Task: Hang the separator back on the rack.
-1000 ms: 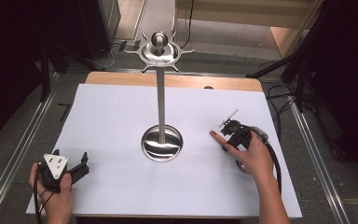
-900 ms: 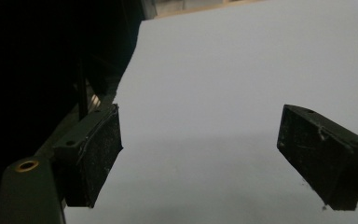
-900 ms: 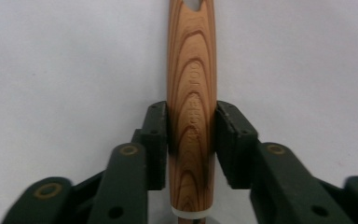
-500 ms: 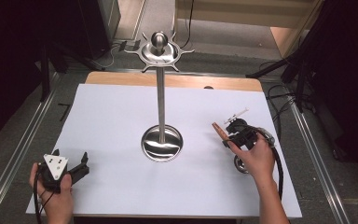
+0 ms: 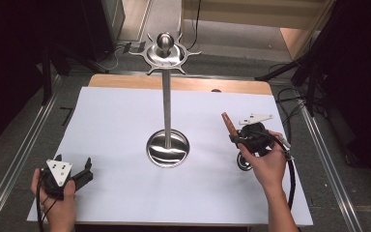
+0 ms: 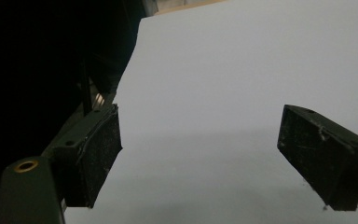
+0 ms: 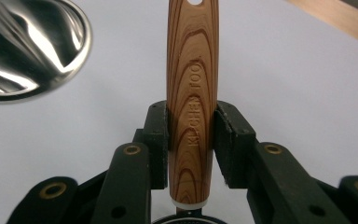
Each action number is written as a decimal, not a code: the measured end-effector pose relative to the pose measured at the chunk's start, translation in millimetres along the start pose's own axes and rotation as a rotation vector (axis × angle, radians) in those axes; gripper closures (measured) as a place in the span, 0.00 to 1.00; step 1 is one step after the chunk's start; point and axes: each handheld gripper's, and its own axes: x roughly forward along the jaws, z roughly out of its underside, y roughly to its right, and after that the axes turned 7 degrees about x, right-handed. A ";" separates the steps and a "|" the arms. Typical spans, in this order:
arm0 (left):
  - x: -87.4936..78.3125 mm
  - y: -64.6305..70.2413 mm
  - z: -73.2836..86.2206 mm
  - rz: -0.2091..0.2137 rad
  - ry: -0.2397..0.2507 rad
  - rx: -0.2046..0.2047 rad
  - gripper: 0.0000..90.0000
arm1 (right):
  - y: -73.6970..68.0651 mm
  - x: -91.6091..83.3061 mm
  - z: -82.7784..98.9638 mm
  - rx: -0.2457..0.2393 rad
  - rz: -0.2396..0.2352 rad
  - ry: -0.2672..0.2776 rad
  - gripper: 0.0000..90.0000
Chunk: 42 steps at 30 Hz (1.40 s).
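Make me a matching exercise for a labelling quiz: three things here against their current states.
Things:
1. left gripper
2. right gripper
3. steel hanging stand

States:
A. upright mid-table on a round base
B. fingers shut on a wooden kitchen tool handle
C. fingers wide apart, nothing between them

Pairs: 1-C, 2-B, 3-A

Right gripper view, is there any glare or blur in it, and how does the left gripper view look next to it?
Right gripper view: bright streaky glare on the steel base; the wooden handle is sharp enough to read its lettering. Left gripper view: dim and soft, black down its left side, flat grey table sheet behind the pads.
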 end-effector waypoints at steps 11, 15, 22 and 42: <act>-0.8 -1.5 0.4 0.006 0.004 -0.013 0.16 | -33.2 -30.9 -15.9 0.003 -0.129 0.200 0.77; -0.8 -1.2 0.5 0.002 0.007 -0.014 0.16 | -42.8 -38.6 -19.0 -0.003 -0.155 0.255 0.77; -1.0 -1.2 0.8 0.002 0.014 -0.014 0.16 | -54.9 -42.6 -20.6 -0.011 -0.150 0.342 0.77; -0.7 -1.4 0.6 0.018 0.013 -0.009 0.16 | -96.0 -69.0 -34.3 -0.033 -0.162 0.573 0.77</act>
